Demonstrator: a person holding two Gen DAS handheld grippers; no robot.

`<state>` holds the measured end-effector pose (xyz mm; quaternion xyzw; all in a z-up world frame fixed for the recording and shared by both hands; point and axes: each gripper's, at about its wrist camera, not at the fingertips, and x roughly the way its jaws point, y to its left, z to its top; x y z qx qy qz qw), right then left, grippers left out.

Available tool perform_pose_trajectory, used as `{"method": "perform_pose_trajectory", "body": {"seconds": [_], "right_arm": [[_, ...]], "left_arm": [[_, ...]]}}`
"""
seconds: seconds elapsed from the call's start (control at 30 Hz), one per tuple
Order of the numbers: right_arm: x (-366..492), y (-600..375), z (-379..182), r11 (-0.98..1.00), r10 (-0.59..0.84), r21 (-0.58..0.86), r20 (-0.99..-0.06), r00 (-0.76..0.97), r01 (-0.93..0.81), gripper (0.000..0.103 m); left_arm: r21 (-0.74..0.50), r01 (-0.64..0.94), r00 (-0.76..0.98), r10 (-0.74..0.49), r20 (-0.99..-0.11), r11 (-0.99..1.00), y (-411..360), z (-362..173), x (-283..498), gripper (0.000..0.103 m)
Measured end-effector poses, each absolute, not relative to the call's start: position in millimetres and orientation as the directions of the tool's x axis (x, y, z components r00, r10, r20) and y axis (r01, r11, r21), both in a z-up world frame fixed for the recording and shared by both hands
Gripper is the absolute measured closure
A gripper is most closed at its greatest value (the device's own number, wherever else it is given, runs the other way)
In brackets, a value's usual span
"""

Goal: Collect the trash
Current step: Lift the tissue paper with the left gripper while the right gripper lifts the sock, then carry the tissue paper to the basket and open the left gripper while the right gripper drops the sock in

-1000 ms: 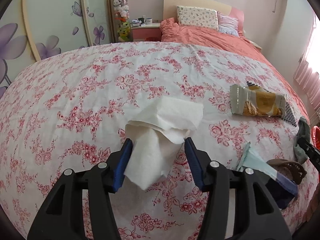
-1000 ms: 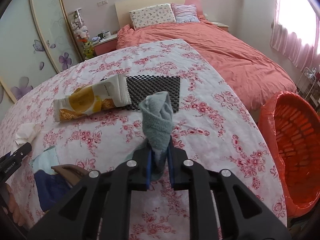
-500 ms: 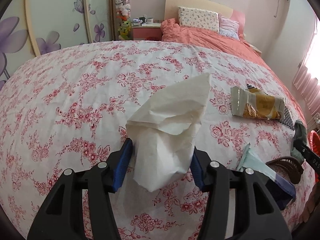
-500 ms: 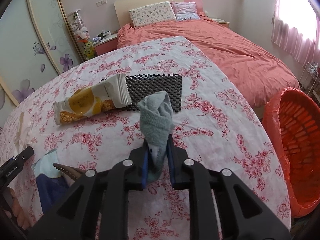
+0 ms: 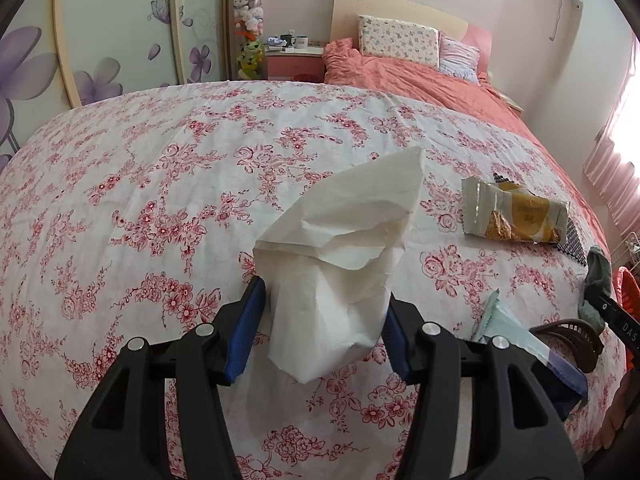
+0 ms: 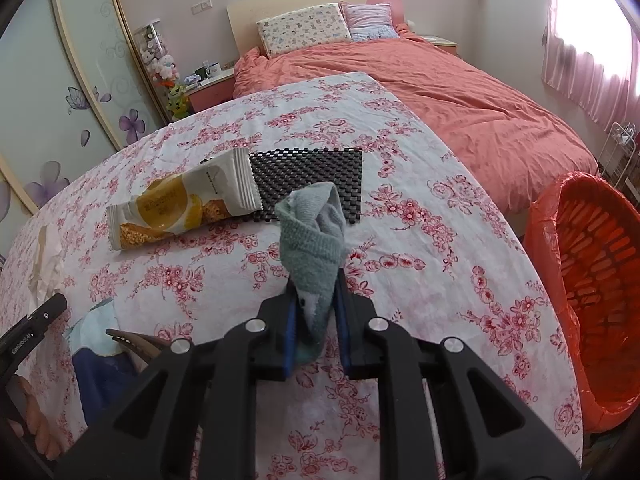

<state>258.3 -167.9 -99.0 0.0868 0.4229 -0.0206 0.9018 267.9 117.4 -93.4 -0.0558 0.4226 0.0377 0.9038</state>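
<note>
My left gripper (image 5: pixel 322 320) is shut on a crumpled white tissue (image 5: pixel 344 248) and holds it above the floral table (image 5: pixel 160 184). My right gripper (image 6: pixel 316 320) is shut on a grey-green sock (image 6: pixel 314 236), held upright above the table. A yellow and white snack wrapper (image 6: pixel 184 208) lies on the cloth, partly on a black mesh mat (image 6: pixel 316 176); the wrapper also shows in the left wrist view (image 5: pixel 516 216). An orange-lined basket (image 6: pixel 588 280) stands off the table's right edge.
A light blue and dark blue packet (image 6: pixel 100 352) and a brown hair clip (image 6: pixel 136 340) lie at the near left of the table. A bed with a coral duvet (image 6: pixel 440 80) stands behind. A wardrobe with purple flowers (image 5: pixel 100 40) lines the left wall.
The left gripper has lifted the tissue off the cloth, and its upper part now stands up. The right gripper with the sock has shifted slightly toward the basket.
</note>
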Motion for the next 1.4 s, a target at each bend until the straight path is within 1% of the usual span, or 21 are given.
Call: {"method": "perform_pose_trajectory", "body": {"seconds": [0.1, 0.2, 0.23, 0.27, 0.3, 0.33, 0.4, 0.67, 0.97, 1.2, 1.4], "right_arm": [[258, -167, -99, 0.986, 0.030, 0.129, -0.766, 0.642, 0.108, 0.086], [258, -167, -98, 0.985, 0.037, 0.138, -0.765, 0.643, 0.108, 0.086], [258, -167, -98, 0.984, 0.045, 0.145, -0.763, 0.645, 0.103, 0.087], [257, -167, -98, 0.984, 0.051, 0.148, -0.761, 0.647, 0.098, 0.090], [256, -166, -97, 0.985, 0.050, 0.145, -0.758, 0.651, 0.093, 0.091], [255, -165, -96, 0.986, 0.049, 0.142, -0.755, 0.654, 0.089, 0.091], [252, -167, -94, 0.985, 0.054, 0.147, -0.748, 0.661, 0.086, 0.091], [235, -177, -67, 0.980, 0.075, 0.183, -0.699, 0.711, 0.076, 0.092], [207, -194, -27, 0.975, 0.088, 0.214, -0.621, 0.779, 0.060, 0.092], [180, -224, -6, 0.970, 0.052, 0.224, -0.580, 0.813, 0.097, 0.092], [157, -259, 5, 0.959, -0.010, 0.232, -0.550, 0.835, 0.164, 0.092]], "left_arm": [[-0.050, -0.103, 0.636, 0.027, -0.772, 0.993, 115, -94, 268, 0.048], [-0.062, -0.103, 0.633, 0.017, -0.774, 0.993, 117, -92, 269, 0.049], [-0.066, -0.104, 0.634, 0.016, -0.773, 0.992, 118, -92, 270, 0.054], [-0.065, -0.105, 0.635, 0.017, -0.772, 0.992, 117, -91, 271, 0.056], [-0.061, -0.106, 0.637, 0.021, -0.771, 0.992, 118, -89, 271, 0.059], [-0.065, -0.102, 0.639, 0.016, -0.769, 0.993, 118, -87, 271, 0.062], [-0.067, -0.095, 0.645, 0.010, -0.764, 0.993, 117, -83, 271, 0.065], [-0.055, -0.070, 0.668, 0.006, -0.744, 0.996, 107, -70, 265, 0.066], [-0.068, 0.002, 0.714, -0.049, -0.698, 0.998, 71, -31, 249, 0.066], [-0.085, 0.133, 0.727, -0.155, -0.669, 0.987, 11, -8, 241, 0.066], [-0.096, 0.266, 0.712, -0.263, -0.652, 0.959, -48, 2, 239, 0.066]]}}
